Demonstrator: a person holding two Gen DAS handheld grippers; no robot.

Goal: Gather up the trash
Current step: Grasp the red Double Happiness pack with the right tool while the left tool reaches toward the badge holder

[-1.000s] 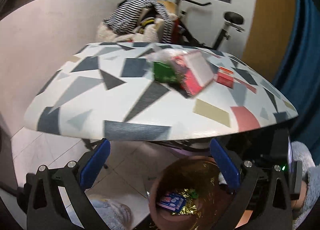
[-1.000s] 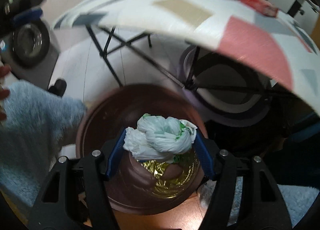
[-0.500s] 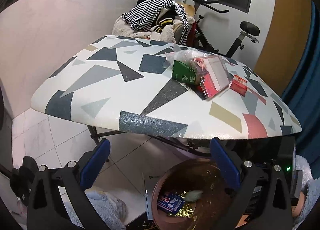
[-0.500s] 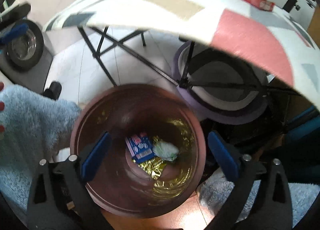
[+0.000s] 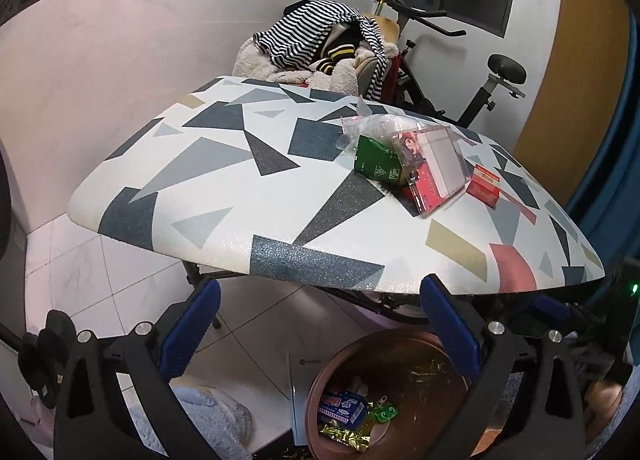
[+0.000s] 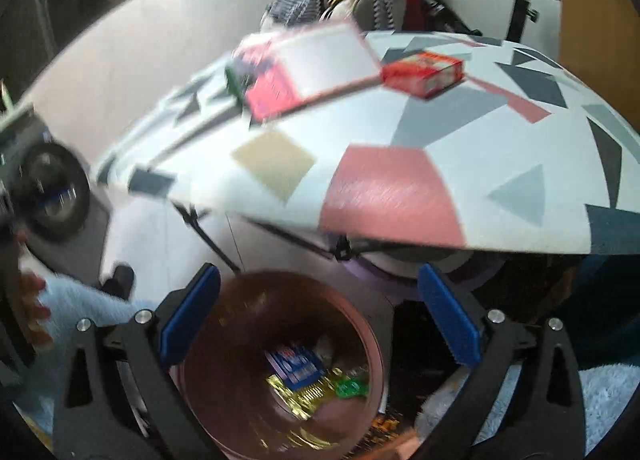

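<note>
A brown round bin [image 5: 396, 396] [image 6: 280, 360] stands on the floor under the table's near edge, with a blue packet [image 5: 342, 409] [image 6: 296, 365], gold foil and a green scrap in it. On the patterned table [image 5: 248, 196] [image 6: 500, 148] lie a green carton [image 5: 376, 162], a clear case with a red card [image 5: 430, 166] [image 6: 316, 64], a crumpled clear bag [image 5: 376, 124] and a small red box [image 5: 485, 187] [image 6: 424, 72]. My left gripper [image 5: 320, 336] is open and empty below the table edge. My right gripper [image 6: 318, 324] is open and empty above the bin.
Behind the table a chair piled with striped clothes [image 5: 316, 40] and an exercise bike [image 5: 472, 76] stand against the white wall. A blue curtain [image 5: 616, 140] hangs at the right. Pale fluffy fabric [image 6: 76, 300] lies at the left of the bin, over white floor tiles [image 5: 80, 268].
My right gripper opened and let the crumpled white-green bag fall into the bin, then rose and tilted up toward the table. The left view shifted slightly, showing more of the tabletop.
</note>
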